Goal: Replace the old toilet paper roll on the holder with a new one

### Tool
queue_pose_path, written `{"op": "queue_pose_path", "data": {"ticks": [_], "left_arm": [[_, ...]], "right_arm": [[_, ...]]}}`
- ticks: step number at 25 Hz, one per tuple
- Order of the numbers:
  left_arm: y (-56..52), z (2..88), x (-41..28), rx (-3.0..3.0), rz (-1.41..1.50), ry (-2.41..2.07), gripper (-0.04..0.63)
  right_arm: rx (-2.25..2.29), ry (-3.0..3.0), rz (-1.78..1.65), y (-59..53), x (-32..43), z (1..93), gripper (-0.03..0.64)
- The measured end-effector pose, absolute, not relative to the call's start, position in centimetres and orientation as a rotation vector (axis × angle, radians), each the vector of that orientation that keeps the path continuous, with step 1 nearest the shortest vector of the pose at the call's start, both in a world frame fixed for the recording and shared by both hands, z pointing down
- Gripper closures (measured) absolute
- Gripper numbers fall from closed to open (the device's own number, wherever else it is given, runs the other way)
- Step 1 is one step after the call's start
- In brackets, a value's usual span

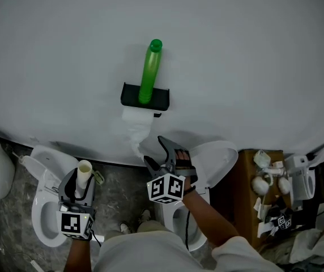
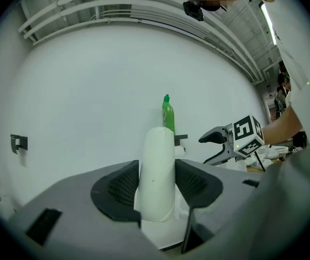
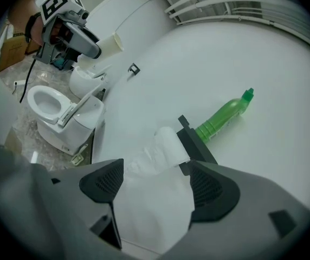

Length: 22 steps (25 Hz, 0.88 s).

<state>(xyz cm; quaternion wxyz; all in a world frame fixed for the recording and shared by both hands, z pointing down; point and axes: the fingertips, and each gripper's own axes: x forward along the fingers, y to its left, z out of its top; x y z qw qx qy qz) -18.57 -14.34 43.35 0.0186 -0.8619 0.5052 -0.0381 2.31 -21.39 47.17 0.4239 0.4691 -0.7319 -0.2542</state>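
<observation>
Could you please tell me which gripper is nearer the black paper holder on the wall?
Right. The right gripper sits below the holder, jaws open by the hanging paper; the left gripper, clamping an empty tube, is farther down-left.

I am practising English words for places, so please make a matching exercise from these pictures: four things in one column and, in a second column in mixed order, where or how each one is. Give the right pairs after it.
Things
1. green bottle
2. cardboard tube
3. paper roll
4. right gripper

Places or states
A. jaws apart, holding nothing
B. standing on the black holder
C. under the holder, loose end hanging down
D. held between the jaws of the left gripper

Pairs: 1-B, 2-D, 3-C, 4-A
</observation>
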Motion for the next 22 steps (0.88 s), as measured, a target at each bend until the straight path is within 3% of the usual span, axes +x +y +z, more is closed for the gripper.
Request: {"op": "queue_pose_path", "data": {"ticks": [13,15,22], "left_arm": [[-14.8,39.6,-17.6,-2.573,-0.145,1.502,0.390],[-14.8,39.0,-17.4,-2.569,-0.137,1.498,0.390],[-15.0,36.8,-16.8,-2.547,-0.095,1.453,0.390]], "right_arm": [[1.327,-1.871,-0.624,-20.3,4.6,43.3,0.259],[1.374,-1.885,-0.616,-19.9,5.4,42.2,0.384],[1.609,-2.048,-0.438,-18.3,8.9,37.9,0.503]]}}
